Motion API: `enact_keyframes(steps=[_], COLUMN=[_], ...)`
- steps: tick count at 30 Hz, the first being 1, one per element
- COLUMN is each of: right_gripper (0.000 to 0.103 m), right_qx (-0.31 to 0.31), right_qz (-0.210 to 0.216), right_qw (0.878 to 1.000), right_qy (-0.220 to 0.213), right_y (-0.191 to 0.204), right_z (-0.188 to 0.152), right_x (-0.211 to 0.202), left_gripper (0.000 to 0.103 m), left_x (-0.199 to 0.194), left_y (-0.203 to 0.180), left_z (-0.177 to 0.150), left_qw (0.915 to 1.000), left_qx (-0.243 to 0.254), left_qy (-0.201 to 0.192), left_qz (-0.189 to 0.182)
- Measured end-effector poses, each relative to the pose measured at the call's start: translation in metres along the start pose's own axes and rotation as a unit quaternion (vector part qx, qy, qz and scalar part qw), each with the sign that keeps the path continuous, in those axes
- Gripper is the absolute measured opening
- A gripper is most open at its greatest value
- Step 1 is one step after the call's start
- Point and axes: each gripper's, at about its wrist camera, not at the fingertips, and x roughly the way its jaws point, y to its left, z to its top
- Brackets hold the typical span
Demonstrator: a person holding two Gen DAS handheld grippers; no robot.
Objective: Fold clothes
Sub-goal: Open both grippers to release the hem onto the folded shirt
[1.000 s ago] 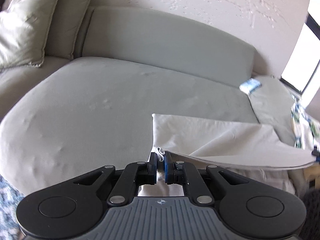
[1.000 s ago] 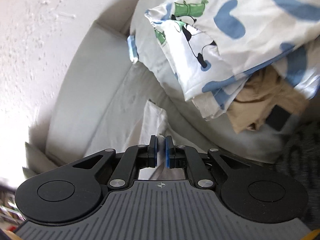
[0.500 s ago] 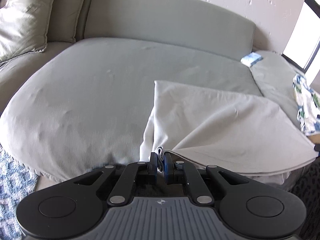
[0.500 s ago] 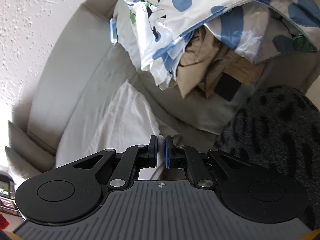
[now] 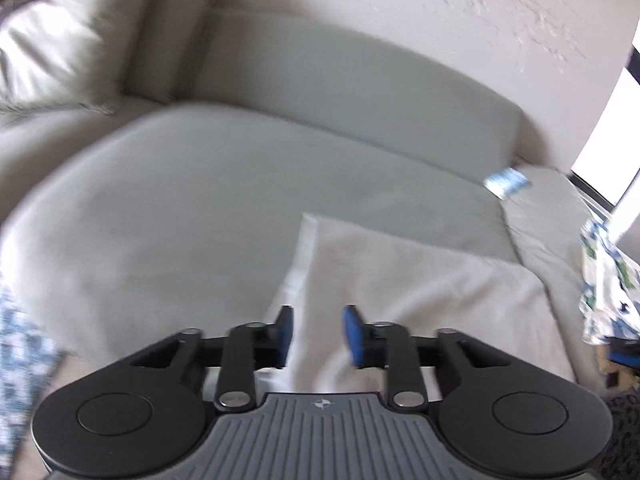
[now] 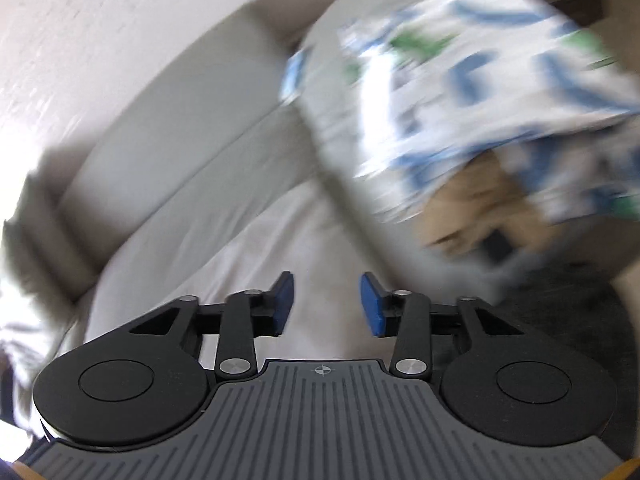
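A folded white cloth (image 5: pixel 420 280) lies on the grey sofa seat (image 5: pixel 192 200). My left gripper (image 5: pixel 316 334) is open just above the cloth's near edge and holds nothing. In the right wrist view the same white cloth (image 6: pixel 256 248) lies under my right gripper (image 6: pixel 327 304), which is open and empty. Both views are blurred by motion.
A pile of clothes with a white, blue and green print (image 6: pixel 480 80) and a tan garment (image 6: pixel 480 208) sits on the sofa's right end; the print also shows in the left view (image 5: pixel 604 280). Cushions (image 5: pixel 60 52) stand at the far left. A small blue-white item (image 5: pixel 506 180) lies by the backrest.
Both grippers were shut on the white cloth's edge and have now opened and let it go. The cloth lies folded on the seat. Both cameras have swung.
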Motion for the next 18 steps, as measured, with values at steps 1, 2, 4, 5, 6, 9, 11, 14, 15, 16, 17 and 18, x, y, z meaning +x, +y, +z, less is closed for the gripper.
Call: enact_keyframes(steps=[1,2,4,5,6,9,11,14,15,16,17,18], right_gripper=[0.011,0.011,0.008,0.008,0.007,0.001,0.008,0.012,0.012,0.012,0.012,0.013], right_qx=[-0.009,-0.025,-0.07,-0.101,-0.139,-0.193,-0.181,-0.148,-0.135,-0.126,-0.124,-0.124], right_qz=[0.012,0.022,0.024,0.014,-0.009,-0.047,-0.059,-0.033,-0.015,0.001,0.009,0.014], right_qw=[1.0,0.999,0.995,0.992,0.984,0.967,0.964,0.974,0.978,0.981,0.982,0.982], right_qy=[0.016,0.032,0.064,0.08,0.108,0.162,0.186,0.167,0.155,0.147,0.144,0.143], right_y=[0.007,0.013,0.026,0.032,0.037,0.037,0.028,0.015,0.015,0.017,0.02,0.024], right_z=[-0.005,-0.011,-0.026,-0.034,-0.044,-0.059,-0.055,-0.041,-0.037,-0.033,-0.033,-0.033], right_x=[0.015,0.028,0.053,0.065,0.076,0.069,0.056,0.042,0.04,0.039,0.041,0.044], left_gripper=[0.014,0.012,0.011,0.009,0.009,0.009,0.011,0.021,0.022,0.02,0.02,0.02], left_x=[0.014,0.028,0.053,0.057,0.061,0.053,0.04,0.028,0.028,0.031,0.034,0.037], left_y=[-0.01,-0.021,-0.04,-0.043,-0.047,-0.052,-0.045,-0.03,-0.023,-0.014,-0.007,0.0], left_z=[-0.005,-0.011,-0.026,-0.032,-0.039,-0.047,-0.039,-0.02,-0.009,0.001,0.008,0.014], left_qw=[0.9998,0.9992,0.9957,0.9928,0.9887,0.968,0.9723,0.9851,0.9917,0.9958,0.9972,0.998], left_qx=[0.012,0.026,0.075,0.091,0.108,0.148,0.149,0.117,0.087,0.055,0.036,0.016], left_qy=[0.01,0.02,0.044,0.073,0.103,0.201,0.176,0.121,0.092,0.073,0.065,0.056], left_qz=[-0.013,-0.025,-0.032,-0.025,-0.019,-0.03,-0.039,-0.035,-0.023,-0.002,0.011,0.024])
